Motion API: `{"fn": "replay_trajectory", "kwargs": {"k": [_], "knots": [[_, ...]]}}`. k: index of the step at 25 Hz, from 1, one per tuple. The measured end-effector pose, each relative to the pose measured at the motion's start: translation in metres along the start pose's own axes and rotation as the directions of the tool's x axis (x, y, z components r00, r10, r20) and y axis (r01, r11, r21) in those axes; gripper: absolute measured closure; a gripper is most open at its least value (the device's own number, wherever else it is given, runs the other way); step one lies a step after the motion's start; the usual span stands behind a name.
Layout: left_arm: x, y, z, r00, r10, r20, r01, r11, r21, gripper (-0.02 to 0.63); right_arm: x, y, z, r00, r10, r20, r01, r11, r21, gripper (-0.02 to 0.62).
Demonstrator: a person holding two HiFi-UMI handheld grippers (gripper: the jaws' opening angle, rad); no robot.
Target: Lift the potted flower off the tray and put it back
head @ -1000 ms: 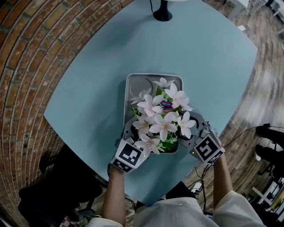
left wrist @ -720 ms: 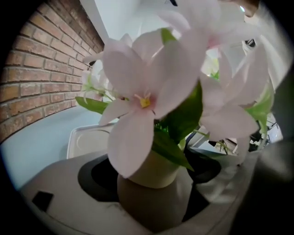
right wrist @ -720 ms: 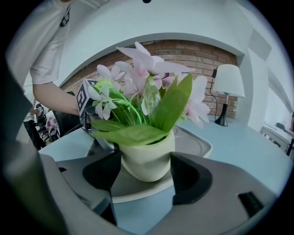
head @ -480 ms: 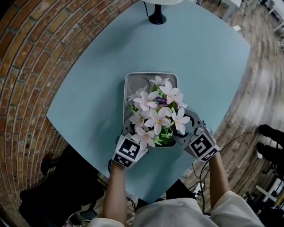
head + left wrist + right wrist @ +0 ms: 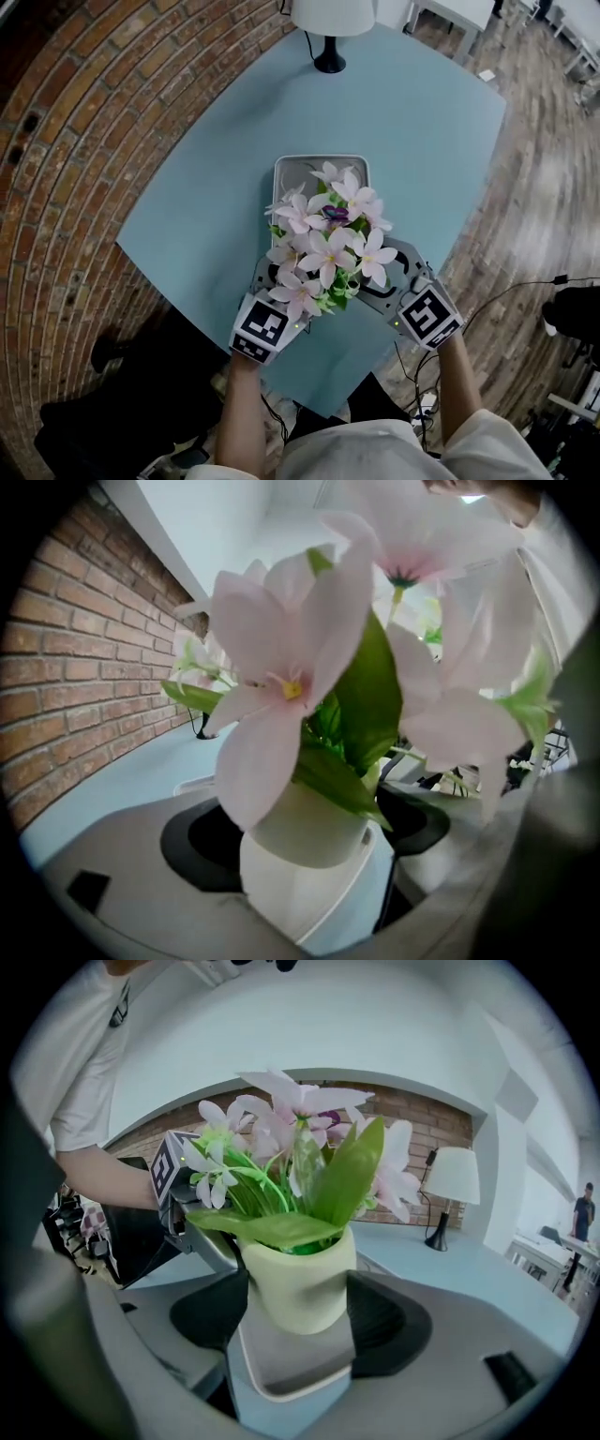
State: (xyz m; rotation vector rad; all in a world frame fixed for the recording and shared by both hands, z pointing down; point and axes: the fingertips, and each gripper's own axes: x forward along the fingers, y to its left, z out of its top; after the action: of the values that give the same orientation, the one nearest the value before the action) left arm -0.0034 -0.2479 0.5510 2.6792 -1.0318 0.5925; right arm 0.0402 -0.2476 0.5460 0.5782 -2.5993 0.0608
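The potted flower [image 5: 326, 246], pale pink blooms in a cream pot [image 5: 298, 1277], hangs just above the near end of the grey metal tray [image 5: 314, 169]. My left gripper [image 5: 266, 281] is shut on the pot [image 5: 309, 855] from the left, its dark pads on either side. From the right, my right gripper [image 5: 397, 272] is shut on the same pot, with the tray's rim [image 5: 281, 1387] showing below it. In the head view the blooms hide the pot and both sets of fingertips.
The tray lies on a light blue table [image 5: 206, 206], whose near edge runs just below the grippers. A white lamp [image 5: 330, 23] stands at the far edge. Brick surface [image 5: 75, 141] borders the left side, and wood floor [image 5: 544, 187] lies to the right.
The pot and both grippers have come up slightly off the tray and nearer to me. The head view has pulled back, so the tray and table look smaller.
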Motion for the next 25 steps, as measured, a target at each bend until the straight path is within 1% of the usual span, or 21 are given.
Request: {"fn": "replay_trajectory", "kwargs": {"k": [2,5,9,12,16,19,22,25], "knots": [[-0.012,-0.006,0.012,1.0,-0.005,0.012,0.005,1.0,-0.001,0.15,-0.01,0.006,0.013,1.0,-0.006,0.001,0.006,1.0,0.001,0.25],[-0.034,-0.02,0.03,0.998,-0.02,0.061,0.021,1.0,-0.003,0.15,-0.031,0.023,0.032,0.999,-0.028,0.018,0.028,1.0,0.004,0.252],[-0.067,-0.053,0.036,0.993,-0.042,0.109,0.04,0.999,0.021,0.15,-0.06,0.059,0.045,0.995,-0.07,0.072,0.07,0.998,0.006,0.252],[-0.091,-0.07,0.046,0.988,-0.061,0.142,0.058,0.998,0.027,0.15,-0.079,0.081,0.061,0.992,-0.092,0.09,0.091,0.996,0.019,0.253],[-0.12,-0.087,0.063,0.983,-0.085,0.16,0.079,0.996,0.048,0.152,-0.099,0.102,0.082,0.986,-0.118,0.115,0.114,0.993,0.044,0.253],[-0.143,-0.108,0.059,0.982,-0.092,0.164,0.081,0.994,0.074,0.152,-0.112,0.13,0.084,0.979,-0.141,0.148,0.134,0.989,0.055,0.255],[-0.164,-0.127,0.058,0.975,-0.113,0.192,0.099,0.992,0.082,0.152,-0.126,0.155,0.086,0.969,-0.165,0.182,0.15,0.984,0.092,0.255],[-0.18,-0.137,0.068,0.971,-0.131,0.202,0.116,0.99,0.083,0.153,-0.139,0.168,0.1,0.966,-0.186,0.181,0.17,0.98,0.1,0.256]]}}
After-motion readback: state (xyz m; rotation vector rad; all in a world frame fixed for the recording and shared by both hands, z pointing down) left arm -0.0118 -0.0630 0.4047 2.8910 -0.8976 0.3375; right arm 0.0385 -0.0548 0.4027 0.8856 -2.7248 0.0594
